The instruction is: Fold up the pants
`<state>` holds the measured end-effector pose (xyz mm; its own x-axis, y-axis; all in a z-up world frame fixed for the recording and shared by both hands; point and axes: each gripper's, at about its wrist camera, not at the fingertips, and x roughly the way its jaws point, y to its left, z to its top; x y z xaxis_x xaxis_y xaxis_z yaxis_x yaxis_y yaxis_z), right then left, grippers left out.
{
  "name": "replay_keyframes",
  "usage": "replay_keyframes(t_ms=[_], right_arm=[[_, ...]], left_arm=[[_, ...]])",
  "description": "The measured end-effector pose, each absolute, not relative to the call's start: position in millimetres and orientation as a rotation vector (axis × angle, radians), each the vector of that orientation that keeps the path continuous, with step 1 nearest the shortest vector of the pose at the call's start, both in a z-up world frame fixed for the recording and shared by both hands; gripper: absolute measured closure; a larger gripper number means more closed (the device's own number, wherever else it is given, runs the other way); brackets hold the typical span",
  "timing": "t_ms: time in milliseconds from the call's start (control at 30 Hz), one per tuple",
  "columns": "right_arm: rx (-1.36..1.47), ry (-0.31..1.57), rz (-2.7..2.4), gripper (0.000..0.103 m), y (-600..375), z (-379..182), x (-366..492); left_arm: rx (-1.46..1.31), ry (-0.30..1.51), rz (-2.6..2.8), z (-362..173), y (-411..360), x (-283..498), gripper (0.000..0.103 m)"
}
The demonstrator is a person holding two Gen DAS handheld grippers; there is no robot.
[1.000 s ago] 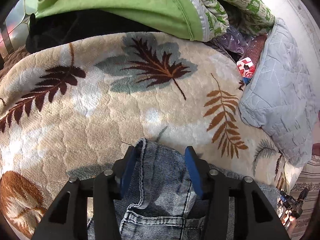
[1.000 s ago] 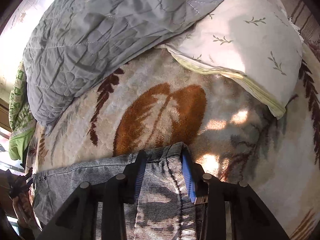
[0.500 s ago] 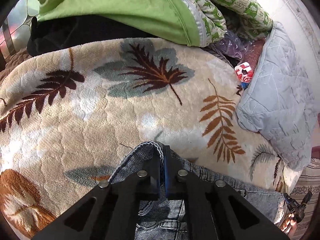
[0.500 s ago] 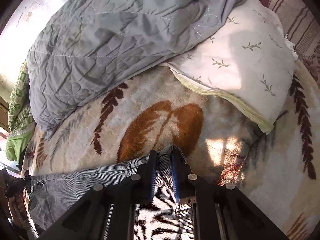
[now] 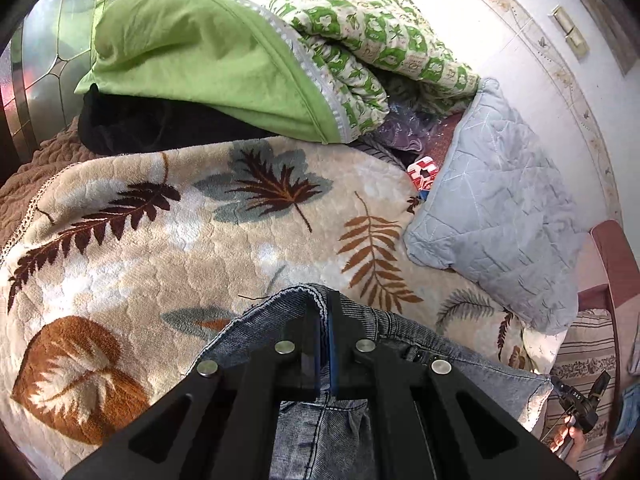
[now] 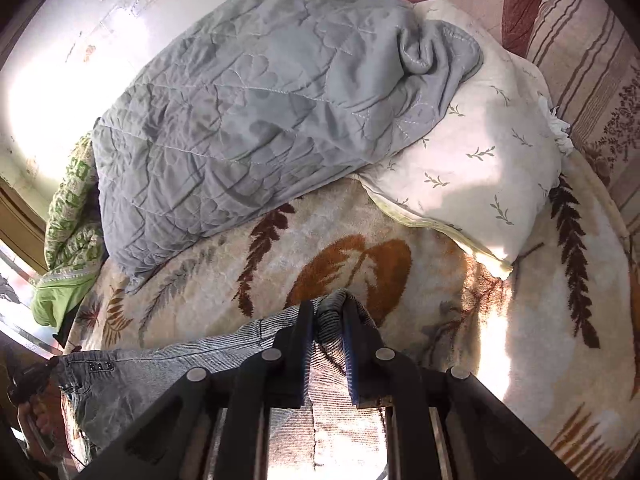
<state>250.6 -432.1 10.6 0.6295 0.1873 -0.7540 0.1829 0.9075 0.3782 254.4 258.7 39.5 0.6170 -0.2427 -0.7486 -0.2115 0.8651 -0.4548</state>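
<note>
Grey-blue denim pants (image 5: 280, 312) lie on a cream blanket with a leaf print (image 5: 160, 248). My left gripper (image 5: 324, 304) is shut on the edge of the pants, which bunches up over its tips. In the right wrist view my right gripper (image 6: 330, 308) is shut on another edge of the pants (image 6: 200, 356), with a fold of cloth pinched between its fingers. The waistband stretches between the two grippers and is lifted a little off the blanket (image 6: 400, 272).
A grey quilt (image 6: 260, 120) and a white pillow (image 6: 480, 168) lie behind the right gripper. A green pillow (image 5: 208, 64) and a green-patterned quilt (image 5: 380, 48) lie at the back in the left view. A grey cushion (image 5: 500, 208) is to the right.
Both grippers went from open around the pants' edge to shut on it. Both have since lifted, with the cloth rising off the blanket.
</note>
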Motion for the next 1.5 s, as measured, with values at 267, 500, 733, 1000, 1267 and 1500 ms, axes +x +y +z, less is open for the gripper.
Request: replay_keyframes(t_ms=[267,500,733,1000,1267,1500], right_arm=[[0.479,0.787,0.044,0.088,-440,69,173],[0.490,0.777,0.083,0.088,-449,63,39],[0.570,1.085,0.073,0.084,-454,-48,-44],[0.626,1.042,0.008,0.043,-468,-29,-64],[0.676,1.048,0.168,0.043,-430,-31,-32],[0.591,1.122,0.034,0.044,-424,-42,-20]], left_arm=[[-0.543,0.804,-0.080,102,265,149,0.101],[-0.553,0.850,-0.093,78,278,36,0.101],[-0.670,1.085,-0.007,-3,297,-7,0.100],[-0.629,1.029,0.110,22,291,-16,0.076],[-0.513,0.919,0.023,49,239,-5,0.053],[-0.415,1.186,0.146,-42,230,19,0.052]])
